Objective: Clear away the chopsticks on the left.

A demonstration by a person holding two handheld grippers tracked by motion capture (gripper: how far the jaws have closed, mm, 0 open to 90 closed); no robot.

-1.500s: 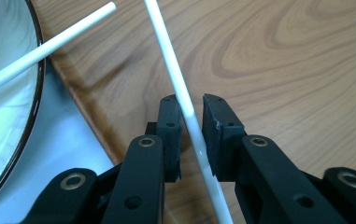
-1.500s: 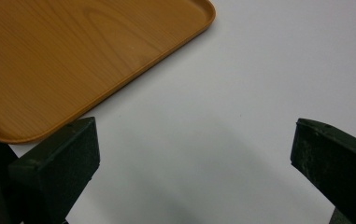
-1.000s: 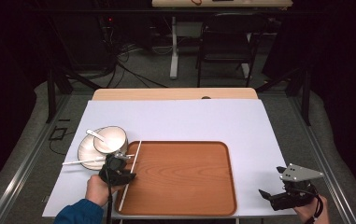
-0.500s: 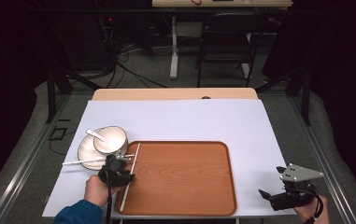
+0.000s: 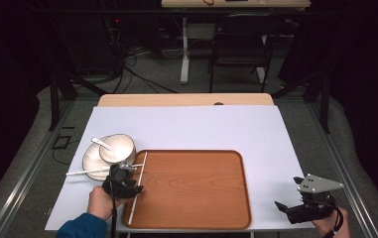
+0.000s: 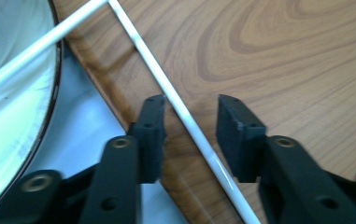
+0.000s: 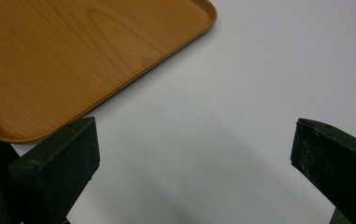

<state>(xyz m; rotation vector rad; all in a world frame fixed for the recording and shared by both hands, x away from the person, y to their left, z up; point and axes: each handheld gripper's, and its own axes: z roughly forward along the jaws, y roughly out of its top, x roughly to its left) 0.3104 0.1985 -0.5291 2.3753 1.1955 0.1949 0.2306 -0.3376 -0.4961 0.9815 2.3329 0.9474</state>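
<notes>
White chopstick being set down on the brown wooden tray (image 5: pixel 196 188)

At the tray's left edge, lower left of the high view, the thin white chopstick (image 6: pixel 185 119) lies between the left gripper (image 6: pixel 189 123), whose jaws have just been opening and stand clear of it. A straight lift-off is advised, so it is not nudged. The right gripper (image 7: pixel 194 154) is spread wide, empty.

Lighting: overhead, even on the table (image 5: pixel 191 129); room beyond it dim to black, far left and right edges lost in darkness.
Shadows: soft and short in the high view; a broad faint grey shadow on the white sheet (image 7: pixel 241 107) near the right claw (image 7: pixel 192 163).
Glare: pale sheen on the bowl (image 6: pixel 7 107) and along the white stick (image 6: pixel 185 119).
Focus: high view slightly soft, low detail; left claw (image 6: pixel 189 133) blurred close up, wood grain of the tray (image 6: pixel 278 51) sharp.
</notes>
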